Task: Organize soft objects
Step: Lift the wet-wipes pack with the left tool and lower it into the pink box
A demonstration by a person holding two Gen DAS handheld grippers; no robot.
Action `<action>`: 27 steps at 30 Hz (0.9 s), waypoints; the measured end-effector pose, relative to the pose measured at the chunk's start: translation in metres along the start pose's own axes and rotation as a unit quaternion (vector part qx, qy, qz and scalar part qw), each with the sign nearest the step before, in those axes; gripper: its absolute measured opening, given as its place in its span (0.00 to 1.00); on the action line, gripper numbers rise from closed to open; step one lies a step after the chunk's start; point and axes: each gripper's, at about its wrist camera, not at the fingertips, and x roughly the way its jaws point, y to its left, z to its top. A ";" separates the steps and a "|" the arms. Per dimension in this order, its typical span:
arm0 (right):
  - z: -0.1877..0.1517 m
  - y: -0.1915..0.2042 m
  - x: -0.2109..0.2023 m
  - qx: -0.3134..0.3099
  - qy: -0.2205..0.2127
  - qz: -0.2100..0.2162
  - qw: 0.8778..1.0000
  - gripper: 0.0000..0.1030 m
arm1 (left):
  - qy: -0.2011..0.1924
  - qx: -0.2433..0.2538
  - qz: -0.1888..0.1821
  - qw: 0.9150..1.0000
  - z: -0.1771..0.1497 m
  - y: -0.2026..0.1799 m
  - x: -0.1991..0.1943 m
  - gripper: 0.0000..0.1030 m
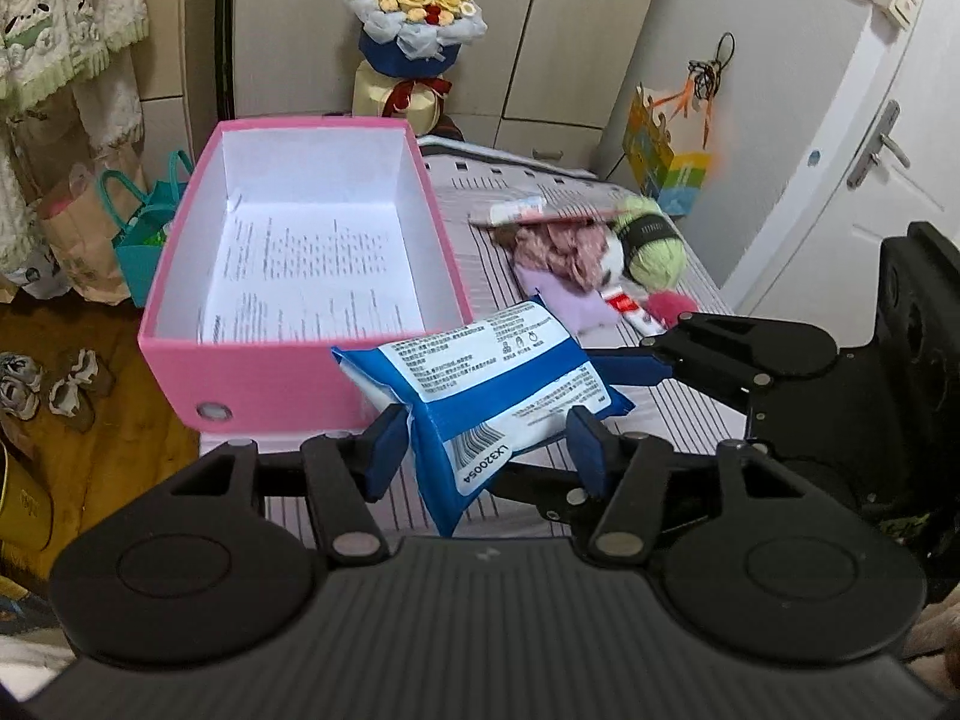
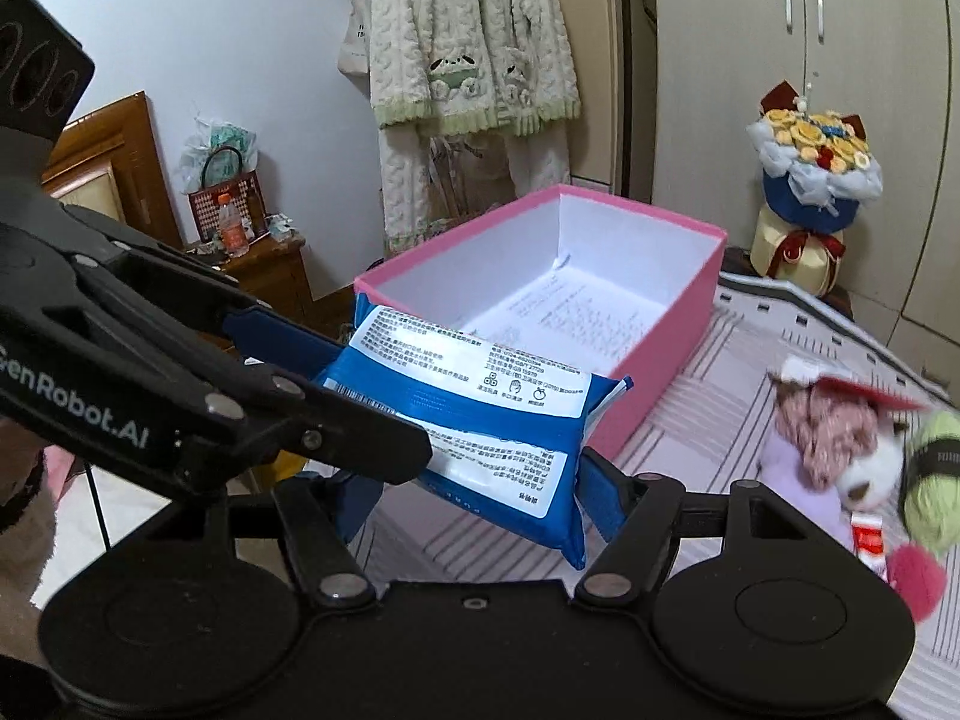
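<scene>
Blue-padded left gripper point(image 1: 486, 450) and right gripper point(image 2: 474, 492) both clamped on wipes pack point(image 1: 480, 384), held aloft just beside pink box point(image 1: 180, 354). Best carried level over the rim, then released together.

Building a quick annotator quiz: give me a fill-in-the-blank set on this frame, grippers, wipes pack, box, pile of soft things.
1. The blue and white plastic wipes pack is gripped by ____ grippers at once, the left gripper and the right gripper.
2. The open cardboard box is ____ on the outside.
3. On the box floor lies a printed ____.
4. The ball of yarn in the pile of soft things is ____.

Missing words: both; pink; paper sheet; green
</scene>
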 end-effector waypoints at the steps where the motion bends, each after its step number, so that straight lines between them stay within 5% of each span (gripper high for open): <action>1: 0.006 -0.002 0.002 0.001 -0.002 -0.001 1.000 0.73 | -0.004 0.003 0.000 1.000 0.005 0.001 0.000 0.54; 12: 0.076 -0.044 0.057 -0.024 -0.029 -0.011 0.999 0.75 | -0.033 -0.011 0.016 0.999 0.081 0.049 0.047 0.54; 20: 0.104 -0.082 0.126 -0.020 0.013 -0.017 1.000 0.63 | -0.014 -0.049 0.027 0.998 0.119 0.094 0.111 0.54; 27: 0.114 -0.092 0.167 -0.039 0.051 -0.056 0.996 0.62 | 0.013 -0.083 0.018 0.996 0.136 0.122 0.155 0.54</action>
